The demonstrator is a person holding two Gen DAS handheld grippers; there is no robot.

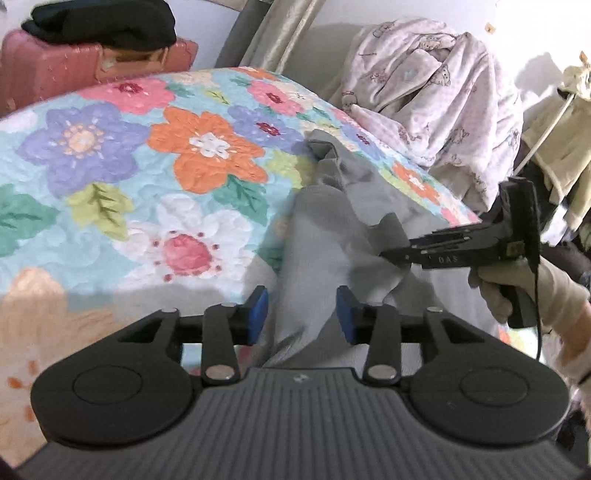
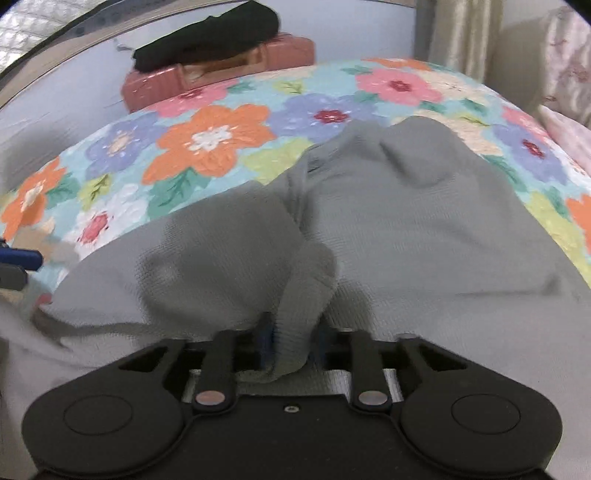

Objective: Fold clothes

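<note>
A grey knit garment point(image 1: 332, 236) lies crumpled on the flowered quilt point(image 1: 147, 166); it fills the middle of the right wrist view point(image 2: 388, 221). My left gripper point(image 1: 302, 314) is open, its blue pads point(image 1: 258, 310) on either side of a strip of the grey cloth without closing on it. My right gripper point(image 2: 293, 343) is shut on a bunched fold of the grey garment. It shows from the side in the left wrist view point(image 1: 391, 254), pinching the cloth's right part.
A pink suitcase point(image 1: 55, 66) with a black garment point(image 1: 103, 22) on top stands beyond the bed. Pink patterned pyjamas point(image 1: 432, 85) hang at the back right, next to a rack with pale clothes point(image 1: 561, 147). Curtains point(image 1: 288, 33) hang behind the bed.
</note>
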